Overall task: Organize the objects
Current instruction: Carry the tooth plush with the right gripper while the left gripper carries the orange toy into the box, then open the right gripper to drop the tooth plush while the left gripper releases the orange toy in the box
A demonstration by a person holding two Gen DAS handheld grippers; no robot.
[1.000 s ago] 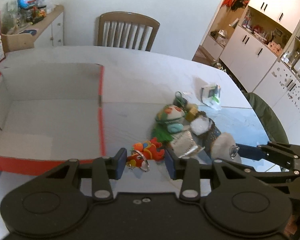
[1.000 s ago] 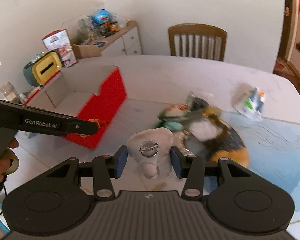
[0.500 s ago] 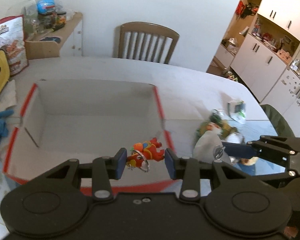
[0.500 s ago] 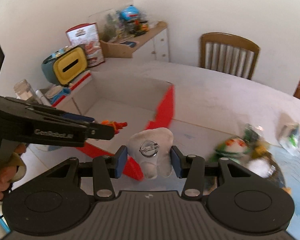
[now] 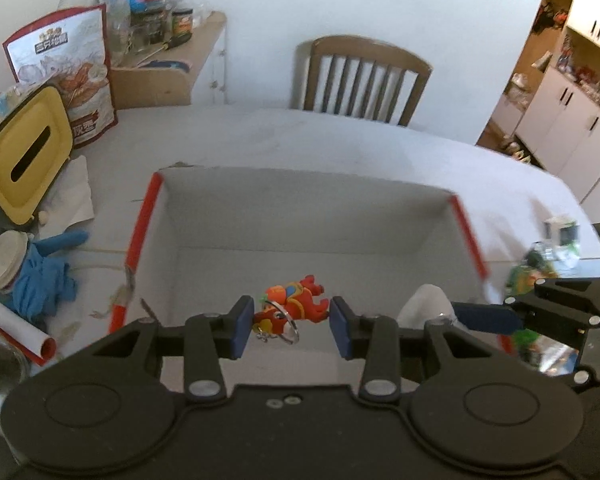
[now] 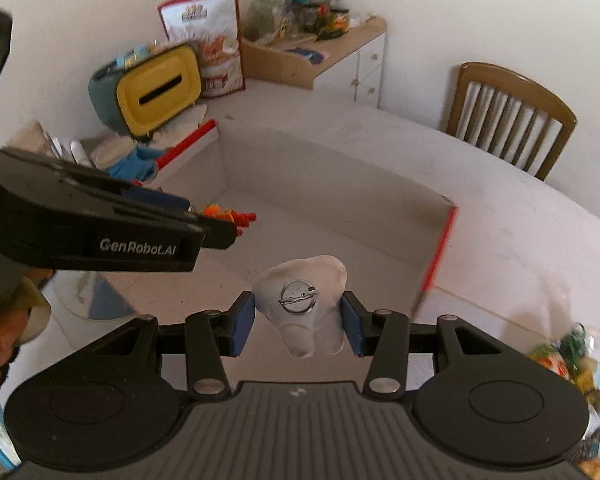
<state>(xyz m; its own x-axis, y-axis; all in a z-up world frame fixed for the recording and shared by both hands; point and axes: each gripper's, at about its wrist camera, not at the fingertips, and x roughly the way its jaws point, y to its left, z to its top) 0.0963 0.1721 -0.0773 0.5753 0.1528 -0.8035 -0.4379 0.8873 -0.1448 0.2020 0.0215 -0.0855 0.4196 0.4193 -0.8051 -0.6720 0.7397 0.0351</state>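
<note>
My left gripper (image 5: 291,319) is shut on a red and orange toy keychain (image 5: 296,304) with a metal ring, held over the open red-edged cardboard box (image 5: 466,236). My right gripper (image 6: 298,318) is shut on a white tooth-shaped plush badge (image 6: 302,304) with a round metal pin, also held above the box (image 6: 436,256), to the right of the left gripper (image 6: 216,232). In the left wrist view the plush (image 5: 424,304) and the right gripper (image 5: 484,318) show at the right. The box floor looks bare.
A pile of loose toys and packets (image 5: 536,276) lies on the table right of the box. A yellow-lidded tissue box (image 5: 24,156), a blue cloth (image 5: 40,280) and a snack bag (image 5: 72,68) sit left of it. A wooden chair (image 5: 360,76) stands behind the table.
Both grippers have carried their toys left from the pile, until they hang over the inside of the box. Their holds have not changed.
</note>
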